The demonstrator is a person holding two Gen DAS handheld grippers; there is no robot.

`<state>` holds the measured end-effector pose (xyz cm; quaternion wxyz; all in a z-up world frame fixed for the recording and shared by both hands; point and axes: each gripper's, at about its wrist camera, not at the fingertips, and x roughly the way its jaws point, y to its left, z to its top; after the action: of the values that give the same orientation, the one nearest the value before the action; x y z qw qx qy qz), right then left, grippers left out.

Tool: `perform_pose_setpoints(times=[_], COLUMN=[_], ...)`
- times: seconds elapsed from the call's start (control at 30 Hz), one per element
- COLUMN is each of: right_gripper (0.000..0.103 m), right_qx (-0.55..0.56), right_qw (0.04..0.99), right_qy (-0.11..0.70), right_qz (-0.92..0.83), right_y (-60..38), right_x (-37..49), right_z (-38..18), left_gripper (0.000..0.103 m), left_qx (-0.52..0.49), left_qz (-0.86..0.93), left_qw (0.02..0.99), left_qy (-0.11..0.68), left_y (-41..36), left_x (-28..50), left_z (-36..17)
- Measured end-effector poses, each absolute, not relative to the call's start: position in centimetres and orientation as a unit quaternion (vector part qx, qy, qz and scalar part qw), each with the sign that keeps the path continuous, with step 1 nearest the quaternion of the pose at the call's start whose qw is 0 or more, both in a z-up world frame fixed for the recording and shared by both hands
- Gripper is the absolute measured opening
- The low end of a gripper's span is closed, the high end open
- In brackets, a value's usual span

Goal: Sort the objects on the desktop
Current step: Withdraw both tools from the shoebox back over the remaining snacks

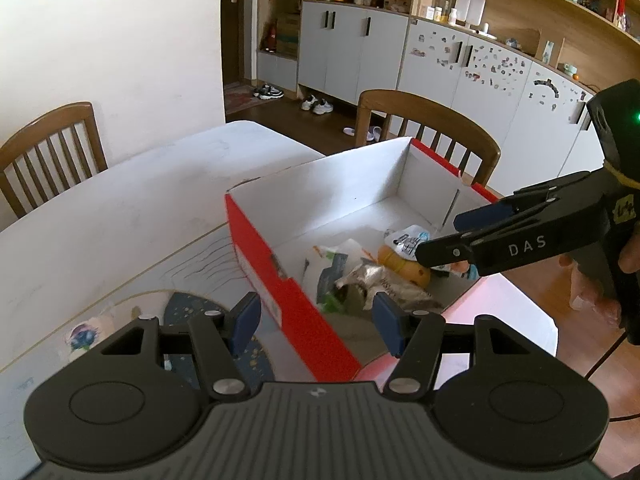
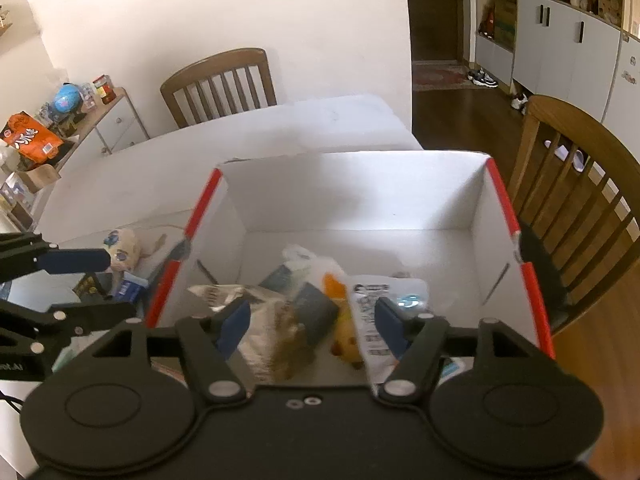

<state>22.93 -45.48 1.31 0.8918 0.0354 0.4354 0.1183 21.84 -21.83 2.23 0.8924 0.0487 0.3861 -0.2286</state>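
Note:
A red cardboard box with a white inside (image 1: 280, 280) (image 2: 532, 280) stands on the white table (image 1: 120, 208). In it lie a silver crumpled packet (image 1: 380, 280) (image 2: 256, 320), a yellow toy (image 1: 404, 266) (image 2: 346, 340), a white printed pouch (image 1: 408, 240) (image 2: 372, 320) and a green-white bag (image 1: 332, 268). My left gripper (image 1: 316, 320) is open and empty, straddling the box's near red wall. My right gripper (image 2: 312, 322) is open over the box's contents, holding nothing; it also shows in the left wrist view (image 1: 444, 240). A small plush doll (image 2: 124, 250) lies on the table left of the box.
Wooden chairs stand at the table's far side (image 1: 52, 152) (image 1: 432, 128) (image 2: 580, 200). A dark blue speckled item (image 1: 200, 308) and small packets (image 2: 128, 288) lie on the table left of the box. A side cabinet with clutter (image 2: 60, 132) stands at the left wall.

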Motion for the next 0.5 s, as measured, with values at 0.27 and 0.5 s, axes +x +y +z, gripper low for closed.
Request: perform_pose_setpoints(times=[0.27,0.5], right_gripper=[0.077,0.082], right_qx=[0.033,0.035], right_qw=[0.897,0.896], right_qy=[0.424,0.424], right_qz=[0.12,0.126], right_y=[-42.1,-38.6], right_x=[21.8,20.6], right_z=[1.9,1.8], left_gripper=[0.066,0.075], left_qx=[0.043,0.039], left_qz=[-0.236,-0.237], left_qw=[0.892,0.891], left_qy=[0.383,0.384], left_y=[-18.7,-15.7], left_x=[20.4,19.2], left_z=[1.8,1.1])
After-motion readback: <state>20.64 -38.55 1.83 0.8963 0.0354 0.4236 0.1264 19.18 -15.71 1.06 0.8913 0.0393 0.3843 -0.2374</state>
